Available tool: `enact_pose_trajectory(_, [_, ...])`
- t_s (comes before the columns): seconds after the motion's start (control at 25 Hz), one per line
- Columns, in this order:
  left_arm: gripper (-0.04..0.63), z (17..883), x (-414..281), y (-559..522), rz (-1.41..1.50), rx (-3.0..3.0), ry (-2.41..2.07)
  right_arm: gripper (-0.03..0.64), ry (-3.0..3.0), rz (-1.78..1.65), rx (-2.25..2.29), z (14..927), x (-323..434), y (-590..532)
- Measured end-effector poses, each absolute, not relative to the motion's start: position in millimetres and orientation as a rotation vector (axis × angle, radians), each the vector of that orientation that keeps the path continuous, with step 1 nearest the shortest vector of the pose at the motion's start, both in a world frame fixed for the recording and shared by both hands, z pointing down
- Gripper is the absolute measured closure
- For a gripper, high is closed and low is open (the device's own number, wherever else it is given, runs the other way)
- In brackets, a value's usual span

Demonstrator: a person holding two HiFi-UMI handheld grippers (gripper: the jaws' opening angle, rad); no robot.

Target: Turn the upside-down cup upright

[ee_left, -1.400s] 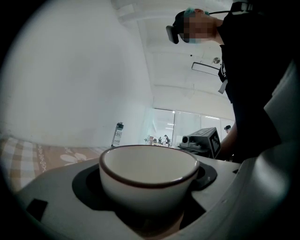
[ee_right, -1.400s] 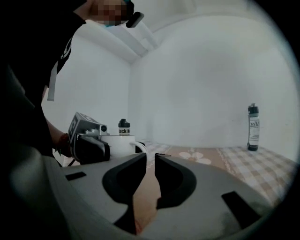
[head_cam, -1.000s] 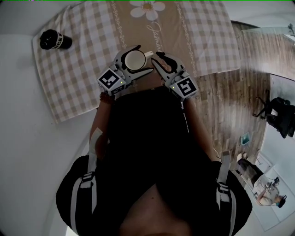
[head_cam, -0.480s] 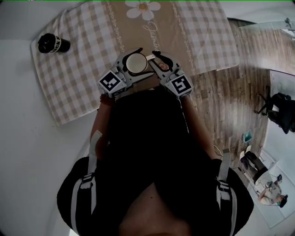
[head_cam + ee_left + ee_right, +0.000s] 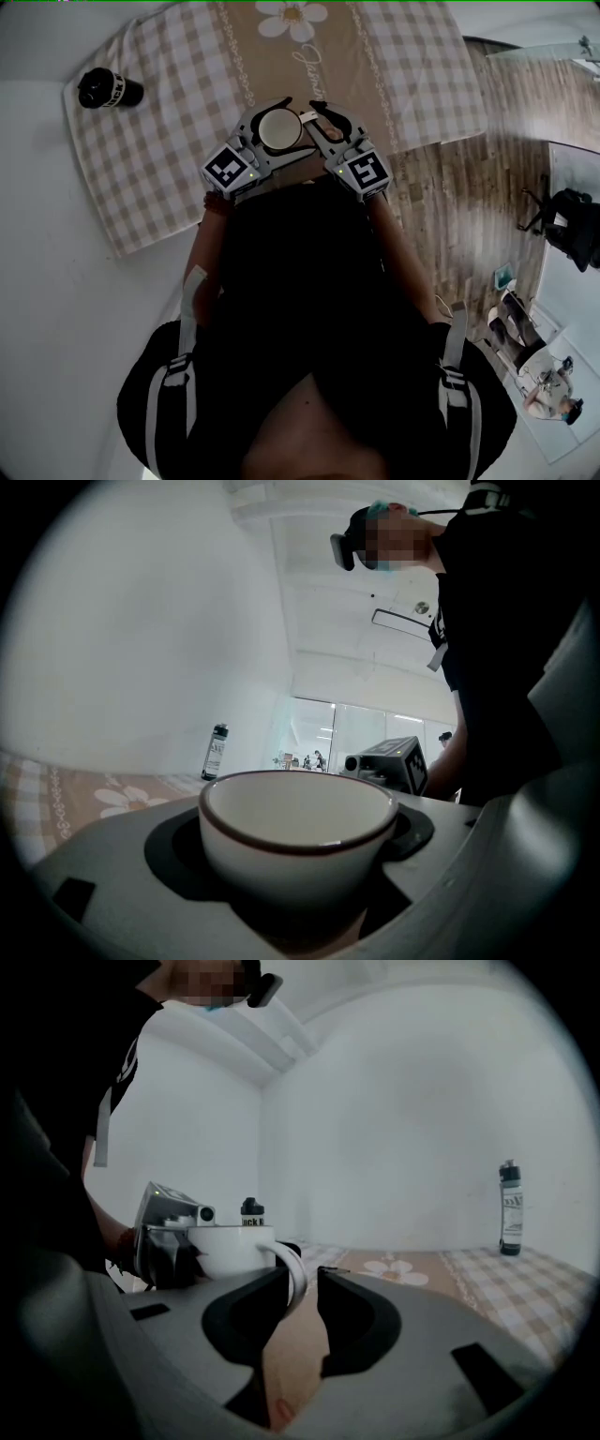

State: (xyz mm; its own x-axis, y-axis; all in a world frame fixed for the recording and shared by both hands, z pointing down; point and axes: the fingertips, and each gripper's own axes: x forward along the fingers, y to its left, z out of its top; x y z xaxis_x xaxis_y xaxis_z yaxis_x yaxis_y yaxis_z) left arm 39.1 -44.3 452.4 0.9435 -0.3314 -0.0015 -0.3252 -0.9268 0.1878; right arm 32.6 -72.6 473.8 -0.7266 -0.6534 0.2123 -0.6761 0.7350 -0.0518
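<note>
A white cup (image 5: pixel 278 128) with a dark rim is held above the checked cloth, mouth up, in front of the person's body. My left gripper (image 5: pixel 273 134) is shut on its body; in the left gripper view the cup (image 5: pixel 298 836) sits upright between the grey jaws. My right gripper (image 5: pixel 310 116) reaches in from the right. Its jaws have just been closing with the cup's handle (image 5: pixel 292 1279) between them. The handle lies by the left pad, and a thin gap shows at the right pad.
A dark bottle (image 5: pixel 105 89) stands at the cloth's far left corner. The beige checked tablecloth (image 5: pixel 169 159) with a daisy print covers the table. Wooden floor (image 5: pixel 469 206) lies past the table's right edge. A white wall rises behind the table.
The right gripper has moved left, up to the cup's handle. Both grippers and the cup have shifted slightly up in the picture. The left gripper keeps its grip.
</note>
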Motion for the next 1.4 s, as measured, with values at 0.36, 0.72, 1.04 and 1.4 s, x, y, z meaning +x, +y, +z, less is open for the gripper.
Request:
enact_pose_trajectory(0.36, [0.175, 454, 41, -47, -0.026, 2.922, -0.508, 0.535, -2.772, 0.234, 1.063, 477, 33, -77])
enact_pose_trajectory(0.72, [0.175, 457, 42, -50, -0.035, 2.91, -0.522, 0.548, -2.788, 0.251, 1.061, 476, 31, -83])
enact_pose_trajectory(1.04, [0.176, 458, 42, -51, -0.051, 2.901, -0.512, 0.573, -2.821, 0.29, 1.074, 473, 29, -86])
enact_pose_trajectory(1.4, [0.176, 455, 42, -50, -0.049, 2.892, -0.492, 0.614, -2.847, 0.268, 1.056, 470, 25, -85])
